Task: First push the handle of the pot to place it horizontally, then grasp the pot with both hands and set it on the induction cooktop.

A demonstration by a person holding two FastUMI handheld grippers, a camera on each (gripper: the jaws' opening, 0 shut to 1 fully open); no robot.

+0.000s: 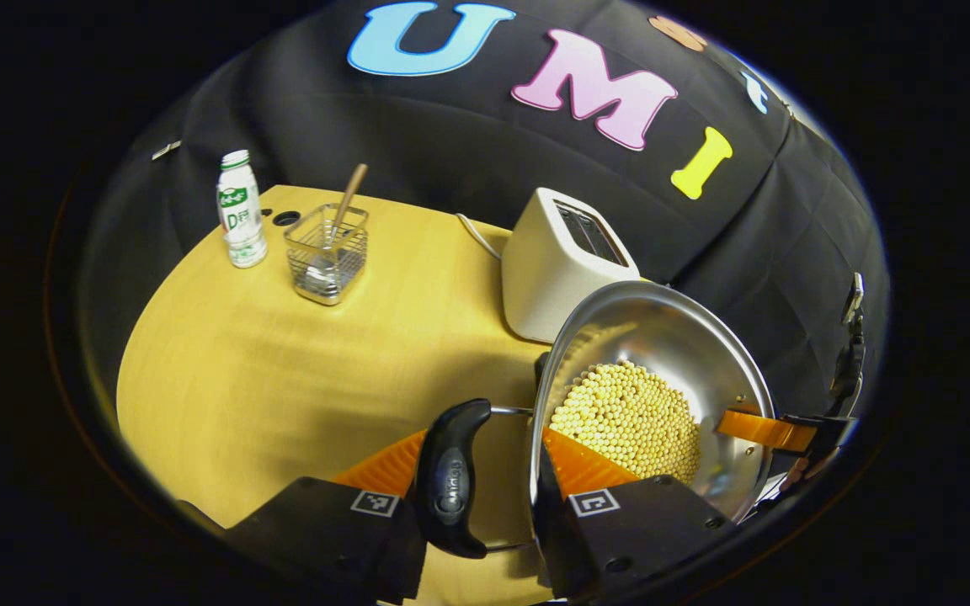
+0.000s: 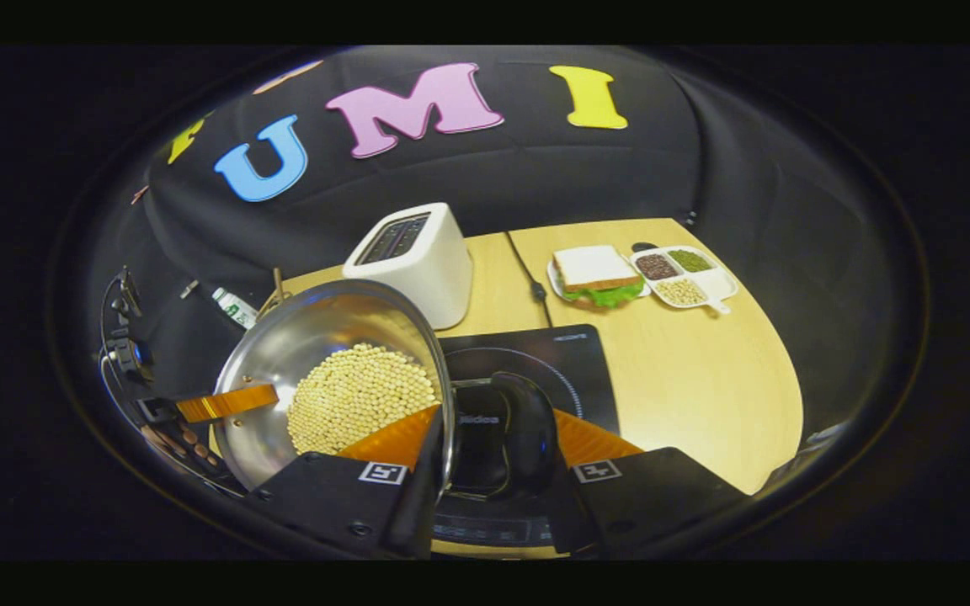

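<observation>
Left gripper (image 1: 485,471) straddled pot's black handle (image 1: 451,480), one finger inside rim, contact unclear | right gripper (image 2: 489,450) likewise around opposite handle (image 2: 502,438), grip cannot be told | pot (image 1: 662,337) of beans tilted, lifted above cooktop (image 2: 561,362) | toaster (image 2: 413,257) behind; bottle (image 1: 241,210), wire basket (image 1: 327,252), sandwich (image 2: 594,273) around.

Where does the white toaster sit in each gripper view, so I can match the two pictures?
Left gripper view: toaster right of centre, directly behind the pot.
Right gripper view: toaster left of centre, behind the pot and the cooktop.
Shared landmark: the steel pot filled with pale beans.
</observation>
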